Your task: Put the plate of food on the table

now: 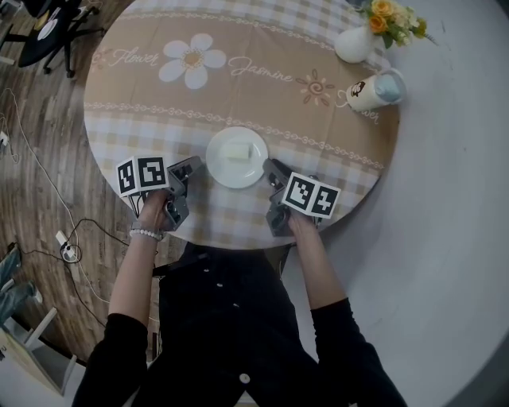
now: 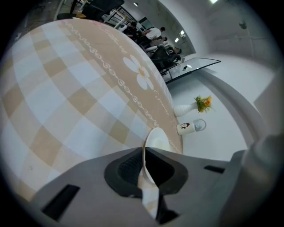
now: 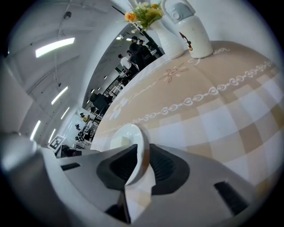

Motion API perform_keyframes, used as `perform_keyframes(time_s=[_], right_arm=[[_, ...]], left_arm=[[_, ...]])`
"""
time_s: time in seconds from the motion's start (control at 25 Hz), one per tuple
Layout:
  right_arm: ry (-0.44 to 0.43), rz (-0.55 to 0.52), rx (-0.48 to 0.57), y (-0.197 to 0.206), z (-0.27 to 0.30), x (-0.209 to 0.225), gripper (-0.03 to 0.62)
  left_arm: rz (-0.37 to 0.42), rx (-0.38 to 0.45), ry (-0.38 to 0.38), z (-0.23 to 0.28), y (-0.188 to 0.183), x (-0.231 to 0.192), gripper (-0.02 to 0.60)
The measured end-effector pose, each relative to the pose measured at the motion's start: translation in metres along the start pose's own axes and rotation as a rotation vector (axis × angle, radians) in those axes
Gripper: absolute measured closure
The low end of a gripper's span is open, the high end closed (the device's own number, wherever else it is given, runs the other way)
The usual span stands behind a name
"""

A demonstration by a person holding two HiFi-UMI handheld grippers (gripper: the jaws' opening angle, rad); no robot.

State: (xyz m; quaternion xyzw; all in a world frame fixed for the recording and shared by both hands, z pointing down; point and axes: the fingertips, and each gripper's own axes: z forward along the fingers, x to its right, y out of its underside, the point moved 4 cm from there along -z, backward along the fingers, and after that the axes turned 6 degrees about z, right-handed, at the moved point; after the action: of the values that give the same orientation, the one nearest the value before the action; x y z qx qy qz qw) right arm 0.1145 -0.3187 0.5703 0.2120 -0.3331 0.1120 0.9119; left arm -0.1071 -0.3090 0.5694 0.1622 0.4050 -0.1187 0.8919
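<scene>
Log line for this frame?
left gripper: shut on plate | right gripper: shut on plate | plate: food on it, over table

A round table under a beige-and-white checked cloth printed with a white daisy (image 1: 262, 103) stands where two floors meet: dark wood-plank floor (image 1: 44, 135) on the left, smooth pale grey floor (image 1: 453, 183) on the right. A black swivel chair base (image 1: 60, 24) sits at top left. A white power strip with trailing cables (image 1: 67, 252) lies on the planks. Long ceiling strip lights (image 3: 54, 46) glow on a white curved ceiling (image 3: 88, 26).
</scene>
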Motion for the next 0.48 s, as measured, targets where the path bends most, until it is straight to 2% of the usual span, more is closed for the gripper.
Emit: perform_keyframes(time_s=[0.2, 0.36, 0.48], right_arm=[[0.058, -0.106, 0.089, -0.003, -0.015, -0.008, 0.566], [0.103, -0.213, 0.142, -0.005, -0.026, -0.023, 0.586], [0.106, -0.288, 0.173, -0.006, -0.033, -0.039, 0.589]], left_arm=[[0.122, 0.042, 0.015, -0.014, -0.005, 0.019, 0.568], [0.273, 0.072, -0.010, -0.026, -0.009, 0.038, 0.572], [0.392, 0.109, -0.053, -0.038, -0.016, 0.052, 0.575]])
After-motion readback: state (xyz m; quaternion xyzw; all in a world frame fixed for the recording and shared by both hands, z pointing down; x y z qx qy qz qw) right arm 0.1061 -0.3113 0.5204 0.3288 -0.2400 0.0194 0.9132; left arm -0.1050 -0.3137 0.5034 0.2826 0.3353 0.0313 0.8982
